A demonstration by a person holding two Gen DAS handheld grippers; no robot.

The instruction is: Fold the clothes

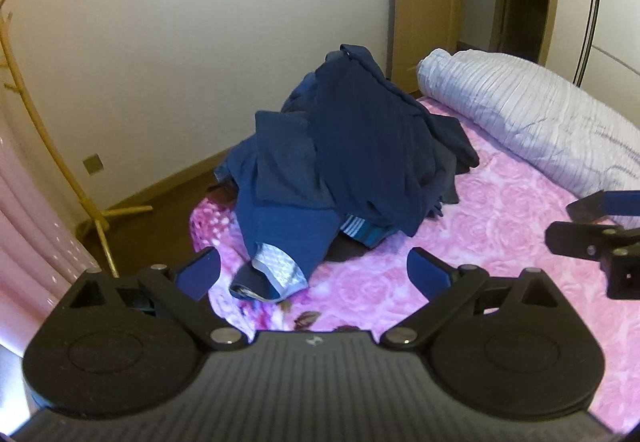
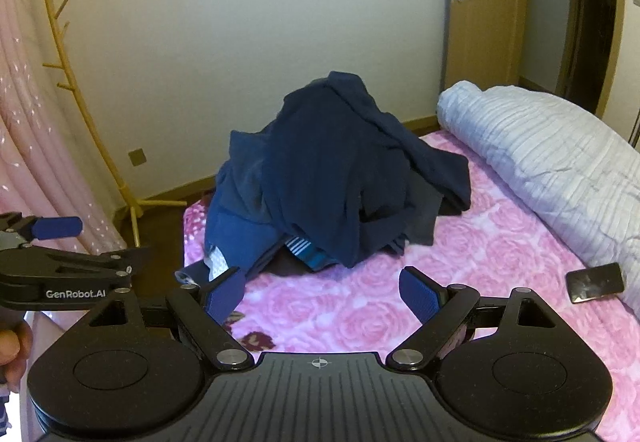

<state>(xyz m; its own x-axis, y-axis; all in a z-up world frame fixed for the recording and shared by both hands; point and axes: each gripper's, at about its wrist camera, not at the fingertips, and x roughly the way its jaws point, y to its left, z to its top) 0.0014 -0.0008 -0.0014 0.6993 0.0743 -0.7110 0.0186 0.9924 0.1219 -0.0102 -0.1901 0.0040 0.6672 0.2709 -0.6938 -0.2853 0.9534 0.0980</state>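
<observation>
A heap of dark blue clothes (image 1: 340, 146) lies on the pink floral bed (image 1: 480, 242), near its far left corner; it also shows in the right wrist view (image 2: 332, 178). A striped blue-white garment (image 1: 360, 230) peeks out under the heap. A blue piece with a grey patterned band (image 1: 280, 266) hangs toward me. My left gripper (image 1: 314, 276) is open and empty, just short of the heap's near edge. My right gripper (image 2: 322, 294) is open and empty, above the bedspread (image 2: 500, 262) in front of the heap.
A rolled white striped quilt (image 1: 532, 118) lies along the bed's right side. A dark phone (image 2: 596, 282) rests on the bed by the quilt. A yellow coat stand (image 2: 80, 102) and pink curtain (image 2: 24, 146) stand left. A wooden door (image 2: 484, 14) is behind.
</observation>
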